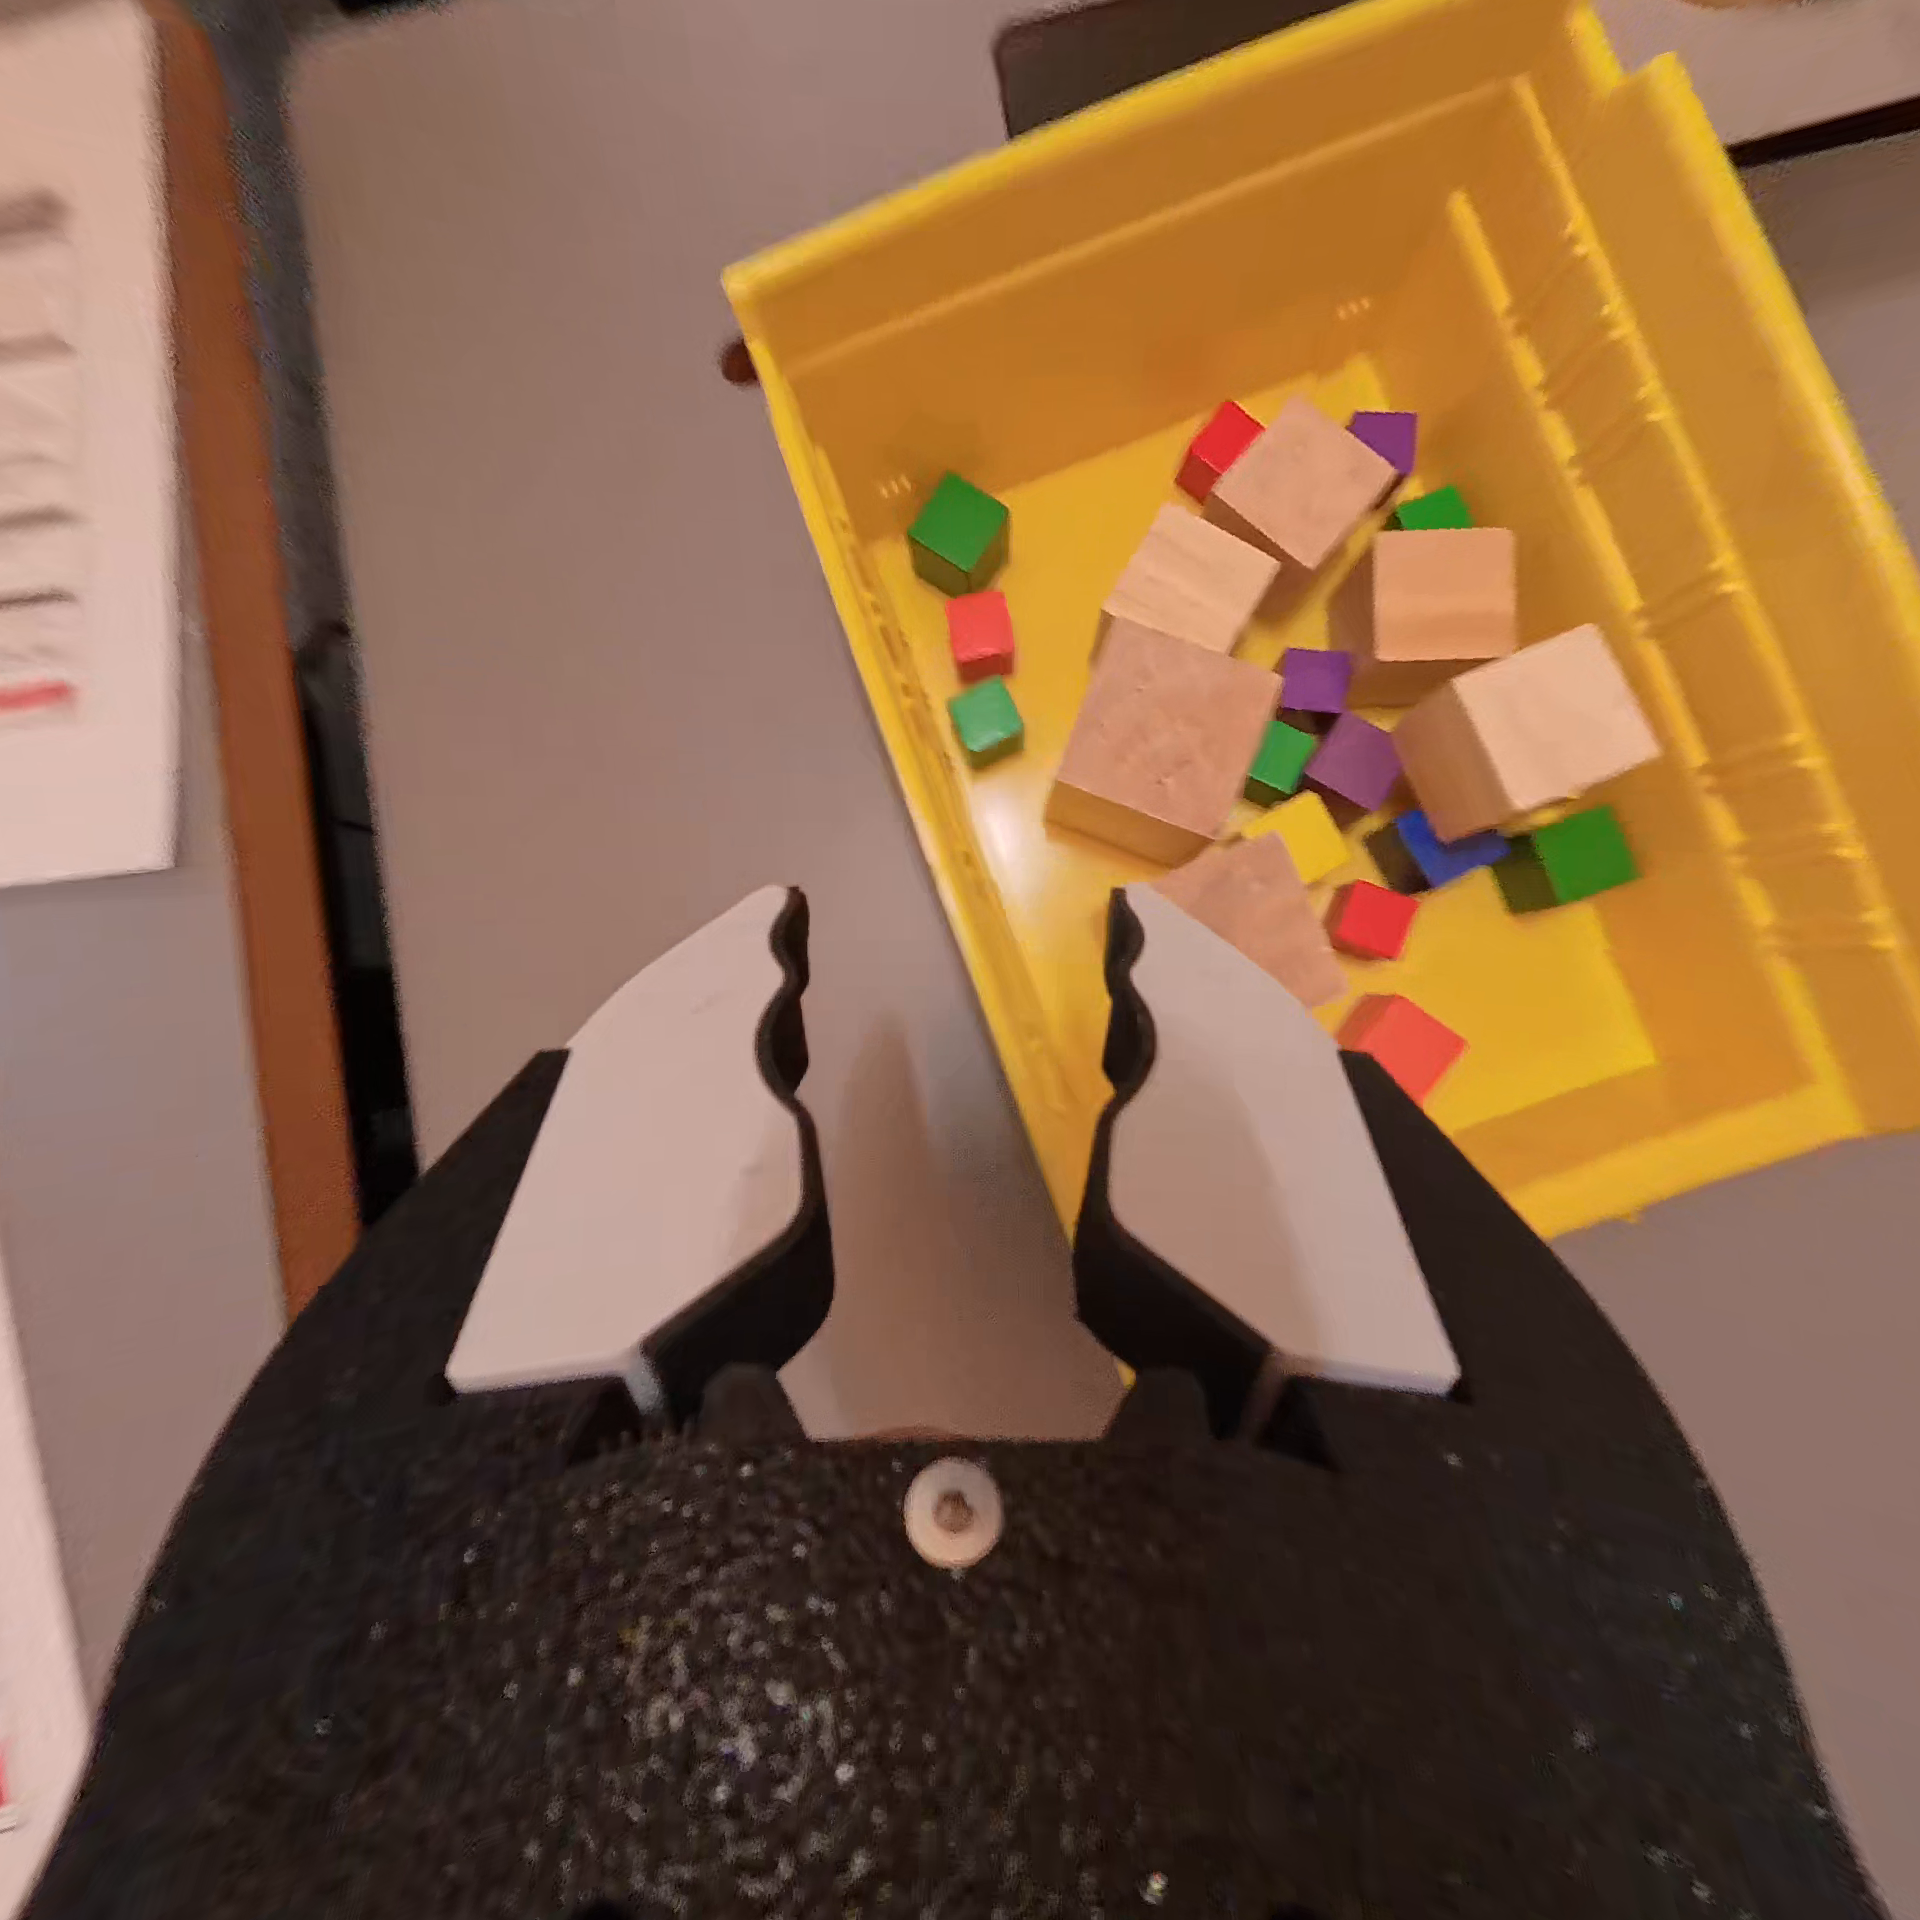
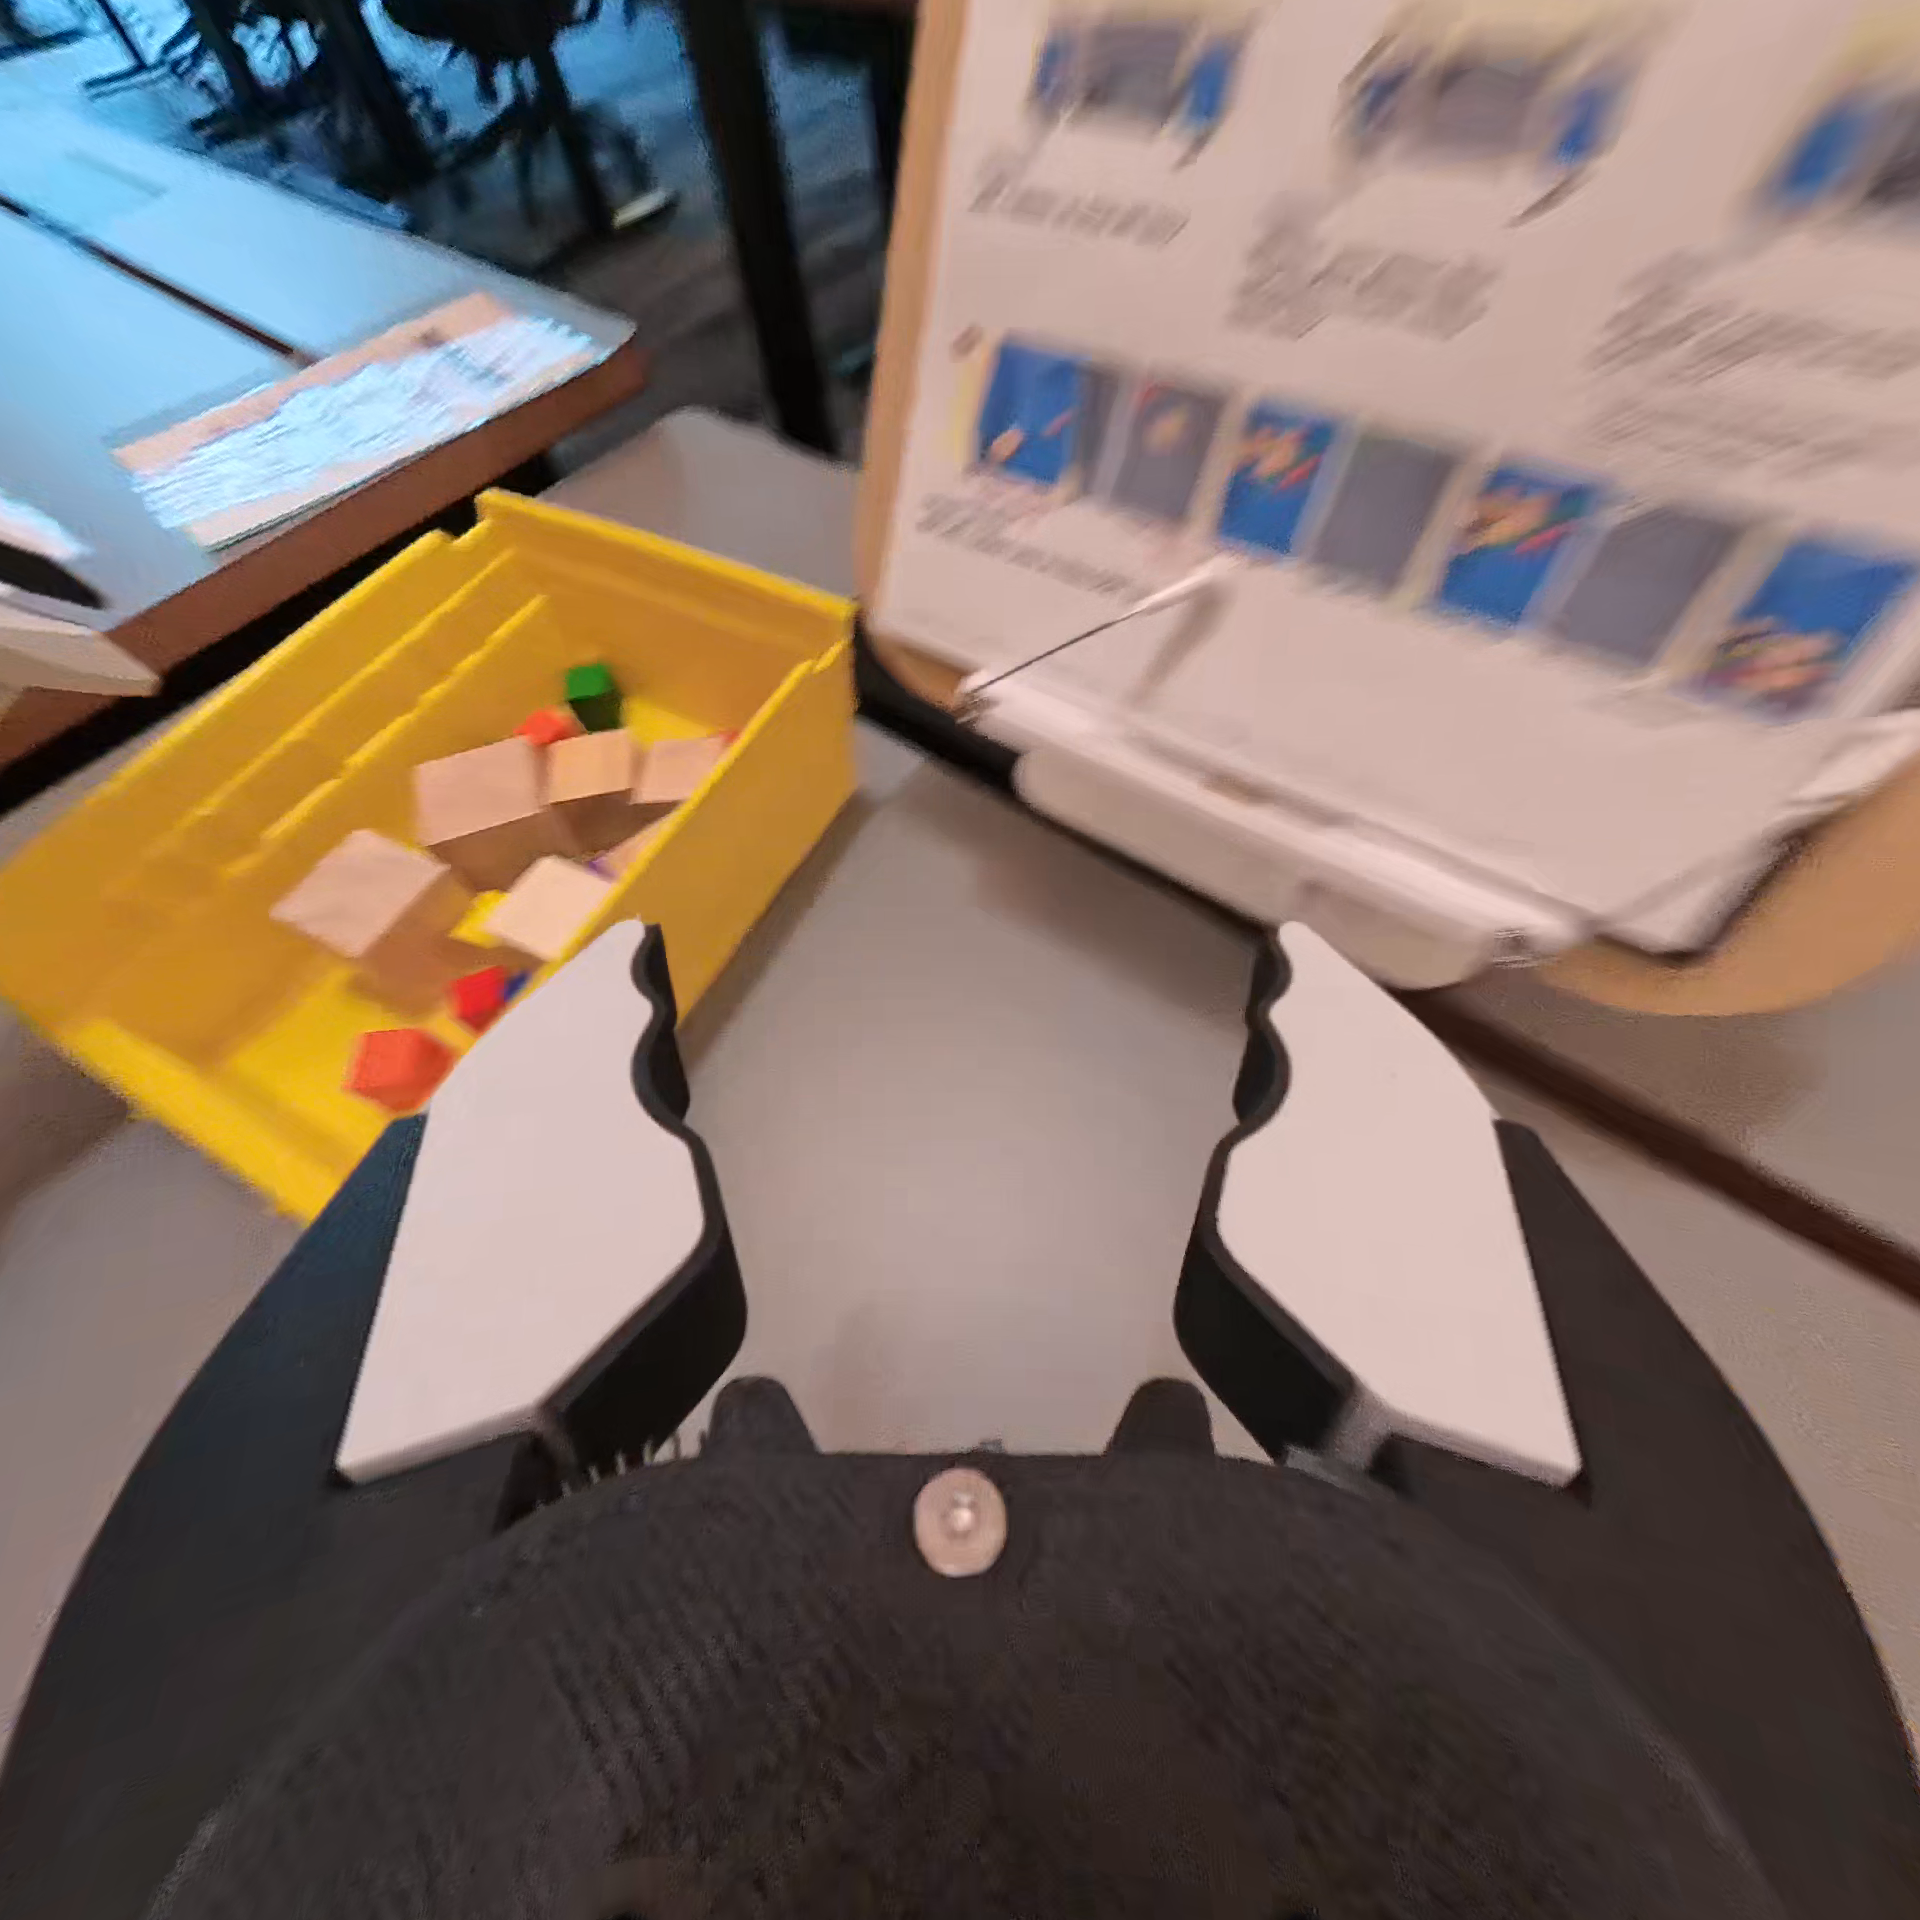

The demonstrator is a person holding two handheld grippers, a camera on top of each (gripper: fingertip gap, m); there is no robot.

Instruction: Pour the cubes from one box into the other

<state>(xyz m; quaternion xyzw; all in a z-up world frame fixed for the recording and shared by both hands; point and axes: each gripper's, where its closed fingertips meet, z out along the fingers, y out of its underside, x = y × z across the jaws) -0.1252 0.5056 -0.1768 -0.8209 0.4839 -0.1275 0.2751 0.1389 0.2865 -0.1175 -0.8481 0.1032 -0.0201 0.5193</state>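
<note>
Below, both claws (image 1: 956, 904) (image 2: 961, 940) agape over bare table (image 2: 966, 1039), yellow box (image 1: 1039, 312) rim beside.

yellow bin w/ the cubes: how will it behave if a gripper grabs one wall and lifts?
The yellow bin looks like rigid moulded plastic with ribbed walls, so it probably won't flex much. The loose cubes, several of them large wooden ones, would likely slide and shift the weight. Held by one wall, it will probably tilt.

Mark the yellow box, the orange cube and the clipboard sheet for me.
yellow box (image 1: 1049, 260), left wrist view, on its far inner wall.
orange cube (image 1: 1403, 1039), left wrist view, on its top face.
clipboard sheet (image 2: 1455, 364), right wrist view, on the blurred printed page.
</note>
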